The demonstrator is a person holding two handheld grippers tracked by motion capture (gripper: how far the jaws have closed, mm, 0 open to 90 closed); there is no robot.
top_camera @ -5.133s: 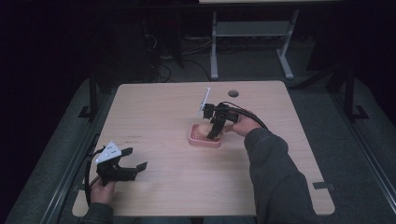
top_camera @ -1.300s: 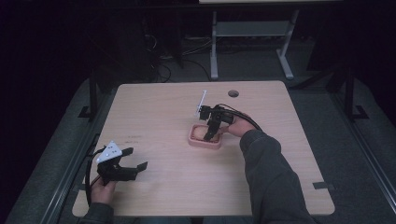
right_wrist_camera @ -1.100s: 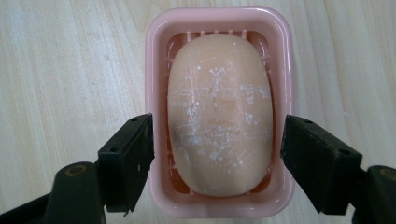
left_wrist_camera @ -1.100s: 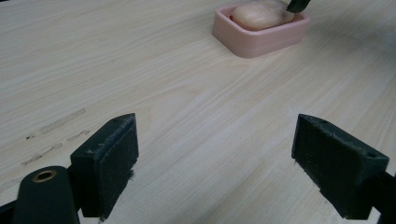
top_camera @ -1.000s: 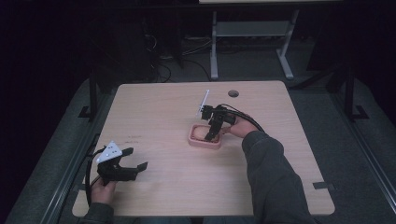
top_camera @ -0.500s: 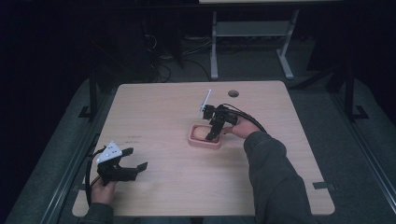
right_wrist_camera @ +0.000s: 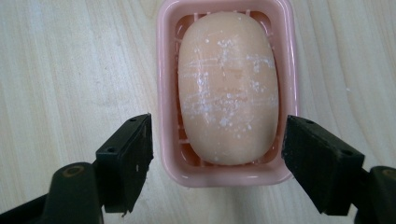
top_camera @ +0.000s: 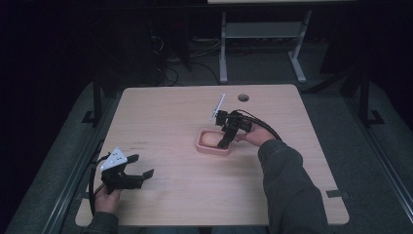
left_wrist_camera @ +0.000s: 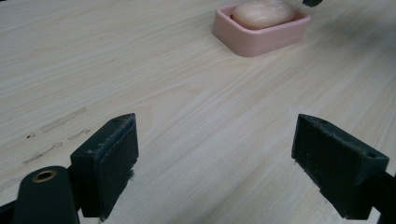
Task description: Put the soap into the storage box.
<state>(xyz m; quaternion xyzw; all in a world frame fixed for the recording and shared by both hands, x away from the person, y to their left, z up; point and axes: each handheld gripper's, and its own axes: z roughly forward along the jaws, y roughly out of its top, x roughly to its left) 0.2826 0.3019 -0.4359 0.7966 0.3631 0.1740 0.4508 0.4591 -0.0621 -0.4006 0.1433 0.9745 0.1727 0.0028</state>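
Right claw [right_wrist_camera: 217, 158] wide open, jaws straddling the near end of the pink soap dish [right_wrist_camera: 166, 70], gripping nothing. Peach soap bar [right_wrist_camera: 228, 84] lies in the dish, mid-bench [top_camera: 165, 117]. Left claw [left_wrist_camera: 229, 158] wide open, empty, low over near-left bench.

Right gripper [top_camera: 225, 140] now lower, fingers [right_wrist_camera: 126, 161] straddling the soap dish [right_wrist_camera: 166, 93].

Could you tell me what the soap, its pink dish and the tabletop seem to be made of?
Soap: a solid, waxy, peach bar, matte, with white scuffs and flecks. Dish: probably moulded plastic, smooth with a soft sheen, rounded rim and ribbed floor. Tabletop: pale wood grain, either laminate or veneer; the flat, even finish leaves that open.
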